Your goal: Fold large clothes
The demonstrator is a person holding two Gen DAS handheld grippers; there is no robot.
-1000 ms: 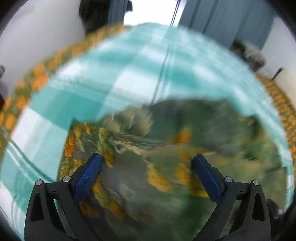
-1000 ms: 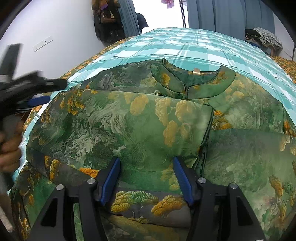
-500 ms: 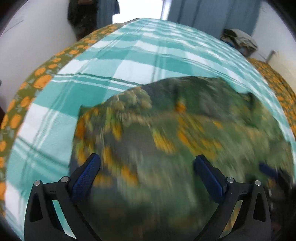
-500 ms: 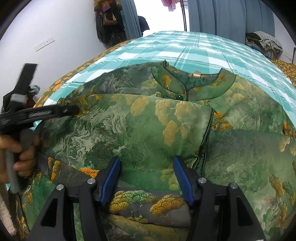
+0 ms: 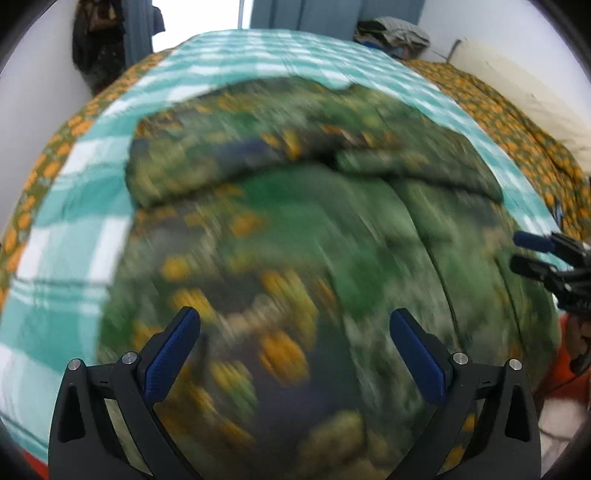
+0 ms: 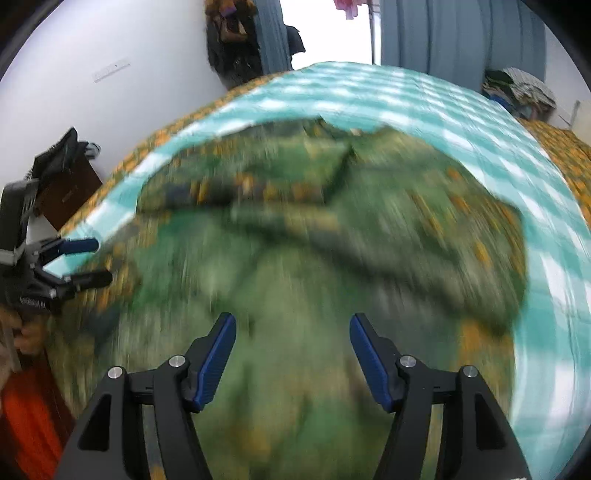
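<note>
A large green garment with yellow-orange print (image 5: 295,229) lies spread on the bed, its two sleeves folded across the upper body; it also fills the right wrist view (image 6: 314,229). Both views are motion-blurred. My left gripper (image 5: 295,332) is open and empty above the garment's lower part; it also shows in the right wrist view (image 6: 94,260) at the garment's left edge. My right gripper (image 6: 293,336) is open and empty over the lower middle; it also shows in the left wrist view (image 5: 524,253) at the garment's right edge.
The bed has a teal and white checked sheet (image 6: 461,110) over an orange-flowered cover (image 5: 517,122). A white wall and a dark wooden stand (image 6: 66,192) are to the left. Curtains (image 6: 443,33) and a pile of clothes (image 6: 521,88) are at the far end.
Both grippers have pulled back toward the near edge of the bed, so more of the garment shows. The right gripper now has nothing between its fingers. The left gripper swung right.
</note>
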